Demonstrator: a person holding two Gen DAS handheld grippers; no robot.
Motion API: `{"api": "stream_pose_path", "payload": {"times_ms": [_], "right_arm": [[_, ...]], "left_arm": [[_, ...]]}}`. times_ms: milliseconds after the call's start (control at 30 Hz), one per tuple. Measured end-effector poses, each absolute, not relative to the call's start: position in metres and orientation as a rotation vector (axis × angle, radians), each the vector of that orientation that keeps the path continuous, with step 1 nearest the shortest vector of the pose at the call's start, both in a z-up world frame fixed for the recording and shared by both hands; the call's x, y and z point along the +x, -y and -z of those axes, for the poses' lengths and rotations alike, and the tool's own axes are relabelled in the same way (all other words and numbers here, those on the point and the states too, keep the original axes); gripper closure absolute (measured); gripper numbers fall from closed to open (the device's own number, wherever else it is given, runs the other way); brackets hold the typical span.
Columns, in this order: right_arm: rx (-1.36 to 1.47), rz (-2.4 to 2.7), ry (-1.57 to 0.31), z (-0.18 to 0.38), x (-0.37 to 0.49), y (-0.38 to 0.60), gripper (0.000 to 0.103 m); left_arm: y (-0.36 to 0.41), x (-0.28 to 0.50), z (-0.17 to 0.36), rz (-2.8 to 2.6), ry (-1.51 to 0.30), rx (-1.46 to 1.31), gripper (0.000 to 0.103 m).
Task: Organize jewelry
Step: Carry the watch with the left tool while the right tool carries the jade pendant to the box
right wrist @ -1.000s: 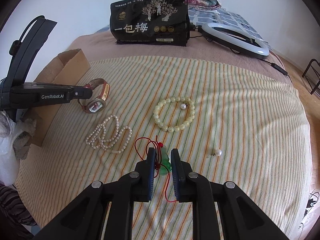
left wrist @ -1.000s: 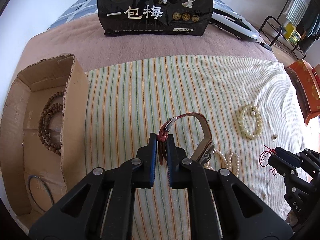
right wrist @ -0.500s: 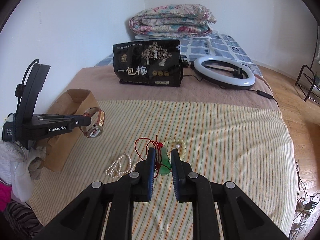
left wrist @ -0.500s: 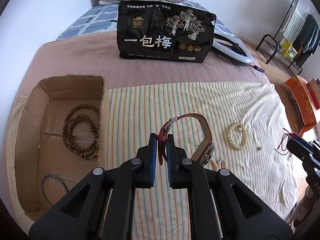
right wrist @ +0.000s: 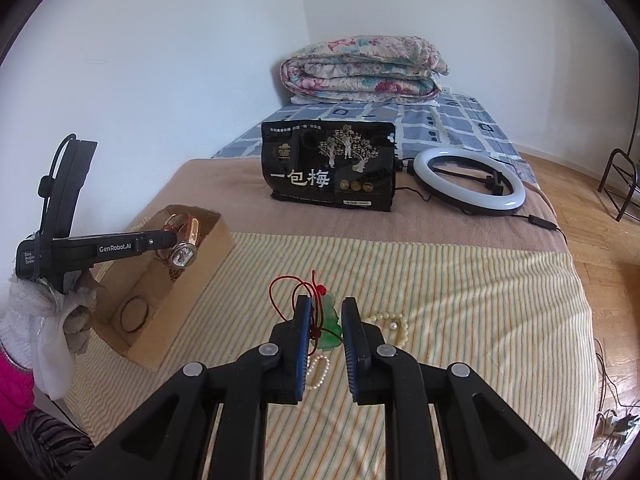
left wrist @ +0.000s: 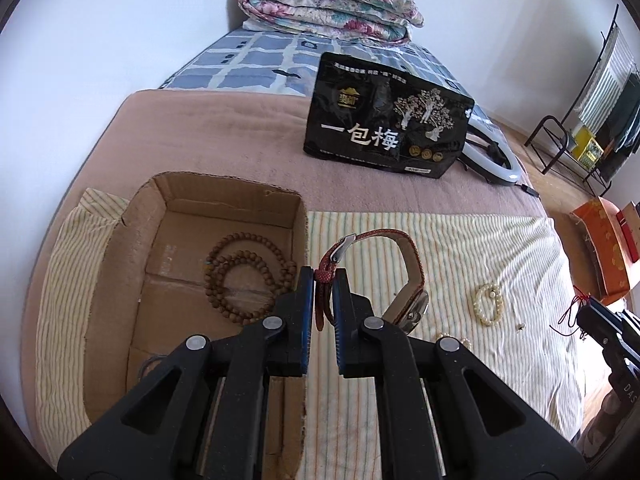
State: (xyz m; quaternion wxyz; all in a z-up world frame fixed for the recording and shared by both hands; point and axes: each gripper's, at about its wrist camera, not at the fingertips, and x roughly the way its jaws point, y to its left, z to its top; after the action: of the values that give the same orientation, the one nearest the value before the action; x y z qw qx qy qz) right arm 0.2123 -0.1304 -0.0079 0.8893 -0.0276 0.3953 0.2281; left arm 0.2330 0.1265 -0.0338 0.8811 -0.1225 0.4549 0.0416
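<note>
The left gripper [left wrist: 322, 280] is pinching the red strap of a wristwatch [left wrist: 400, 276] between its blue-padded jaws, and the watch is hanging in the air, its loop arching up and its metal case drooping to the right. Seen from the right wrist, this watch [right wrist: 182, 240] is hovering over the right wall of the cardboard box [right wrist: 192, 276].

The right gripper [right wrist: 325, 322] is clamping a green pendant [right wrist: 330, 326] on a red cord [right wrist: 294, 292], with the cord looping up in front of its fingers; it is being held above the striped cloth [right wrist: 460, 292], to the right of the box.

Inside the box [left wrist: 132, 264], a coiled string of brown wooden beads [left wrist: 244, 276] is lying on the floor toward the far right corner, and a thin dark ring [right wrist: 135, 313] is lying toward the near end.

On the cloth right of the box, a pale bead bracelet [left wrist: 489, 305] is lying well apart from it, with a strand of small pearls [right wrist: 318, 368] nearer, partly hidden behind the fingers.

Beyond the box, a black printed bag [left wrist: 386, 118] is standing on the pink blanket, a ring light [right wrist: 468, 180] just to its right.
</note>
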Motion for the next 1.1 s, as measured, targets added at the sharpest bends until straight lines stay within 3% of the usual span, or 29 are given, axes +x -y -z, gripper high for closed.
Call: {"api": "stream_pose_path", "payload": {"times_ms": [633,1100], "right_arm": [[-0.096,-0.688,-0.810,0.013,0.194,-0.004,0.089],[-0.173,-0.782,-0.871,0.046,0.176,-0.076,0.089]], "left_arm": [[-0.238,0.195,0.057,-0.263,-0.970,-0.279,0.096],[-0.253,0.193,0.078,-0.280,-1.016,-0.255,0.096]]}}
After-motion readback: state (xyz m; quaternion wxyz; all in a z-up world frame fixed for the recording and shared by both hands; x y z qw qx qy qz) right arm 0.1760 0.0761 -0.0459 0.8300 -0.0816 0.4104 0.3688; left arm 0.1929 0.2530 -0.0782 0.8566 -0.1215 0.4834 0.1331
